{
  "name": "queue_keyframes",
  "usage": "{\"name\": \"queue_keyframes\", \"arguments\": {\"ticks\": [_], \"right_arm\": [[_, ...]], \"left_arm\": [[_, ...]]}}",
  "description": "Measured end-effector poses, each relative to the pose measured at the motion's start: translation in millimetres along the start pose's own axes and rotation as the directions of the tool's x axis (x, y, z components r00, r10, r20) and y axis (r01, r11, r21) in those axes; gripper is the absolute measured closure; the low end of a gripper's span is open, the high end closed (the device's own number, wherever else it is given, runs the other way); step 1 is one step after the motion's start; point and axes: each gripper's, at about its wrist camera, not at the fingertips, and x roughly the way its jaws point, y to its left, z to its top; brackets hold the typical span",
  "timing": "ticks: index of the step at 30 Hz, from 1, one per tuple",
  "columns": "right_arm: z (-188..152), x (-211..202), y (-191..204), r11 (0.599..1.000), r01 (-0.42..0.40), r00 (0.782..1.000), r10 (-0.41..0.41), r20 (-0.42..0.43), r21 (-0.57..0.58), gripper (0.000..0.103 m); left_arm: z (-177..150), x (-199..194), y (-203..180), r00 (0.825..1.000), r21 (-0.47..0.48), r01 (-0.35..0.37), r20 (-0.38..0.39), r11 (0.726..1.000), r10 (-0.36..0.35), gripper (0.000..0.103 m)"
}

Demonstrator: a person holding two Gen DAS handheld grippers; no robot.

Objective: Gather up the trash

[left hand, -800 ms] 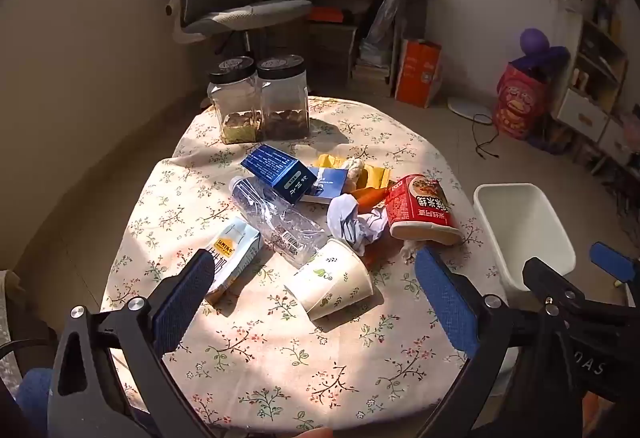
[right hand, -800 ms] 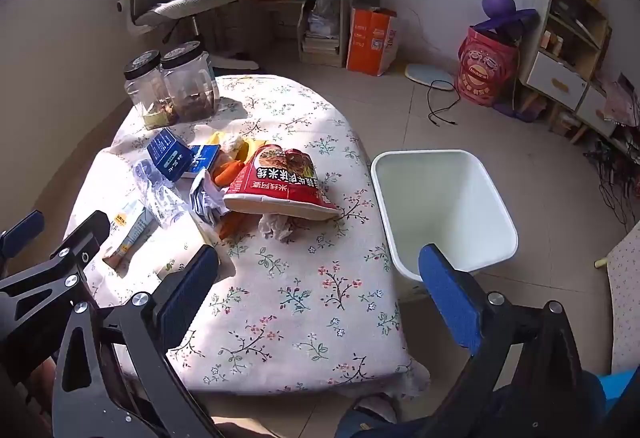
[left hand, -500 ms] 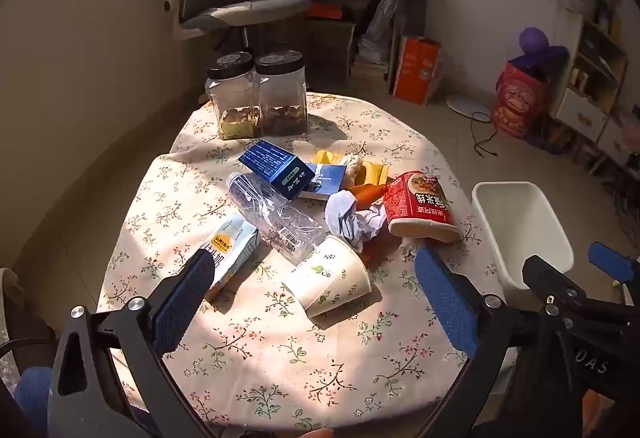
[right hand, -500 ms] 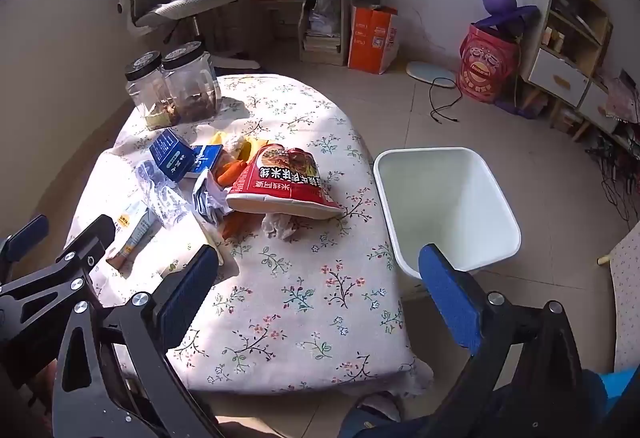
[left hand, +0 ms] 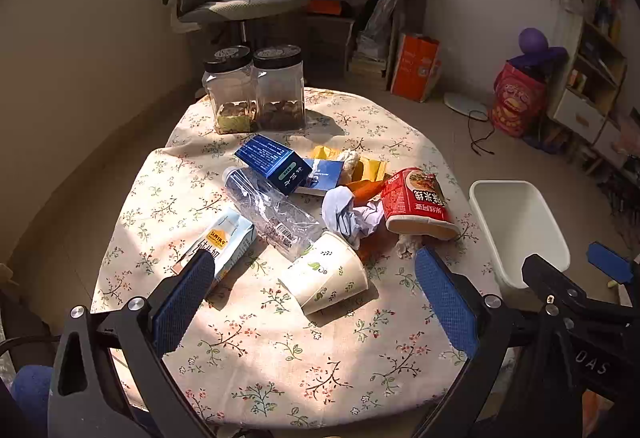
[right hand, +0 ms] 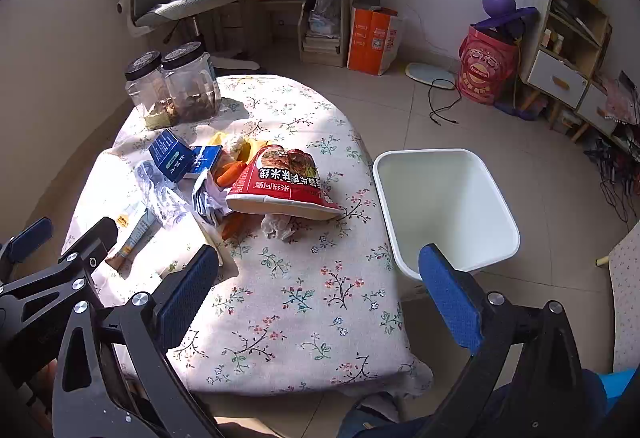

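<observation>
A matt floral cloth (left hand: 280, 366) is covering the table. At centre frame, a crinkled clear plastic bottle (left hand: 272, 211) is catching glare beside a matt paper cup (left hand: 326, 278) and crumpled paper (left hand: 352, 215). A glossy red noodle tub (right hand: 284, 179) is shining. At right, a smooth white plastic bin (right hand: 448, 205) is looking satin. The gripper pads (left hand: 180, 302) are showing rough blue rubber on black frames with metal bolts.

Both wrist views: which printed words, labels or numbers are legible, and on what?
"OAS": right tool's black frame, in the left view.
Red noodle cup: large white Chinese characters, upside down.
Milk carton: orange label, too blurred.
Blue box, bottle barcode label, orange carton: too small.
</observation>
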Motion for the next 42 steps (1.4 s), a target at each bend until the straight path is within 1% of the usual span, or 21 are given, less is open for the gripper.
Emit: {"name": "queue_keyframes", "arguments": {"ticks": [5,14,15,42], "right_arm": [[1,-3,0,1.0,0.002,1.0,-0.002,0.002,-0.006,0.007],[1,-3,1,1.0,0.005,1.0,-0.005,0.003,-0.006,0.007],[1,-3,0,1.0,0.006,1.0,-0.006,0.004,-0.006,0.007],[2,-2,-1,1.0,0.008,1.0,-0.008,0.003,-0.007,0.007]], "left_arm": [[-1,3,1,1.0,-0.011,0.013,-0.014,1.0,-0.013,0.006],[-8,1,-7,1.0,-0.009,0.017,-0.016,1.0,-0.017,0.006],[-1,3,1,1.0,-0.014,0.016,-0.017,1.0,-0.016,0.006],[-2,5,5,0.999,-0.03,0.039,-0.027,0.999,-0.04,0.006]]}}
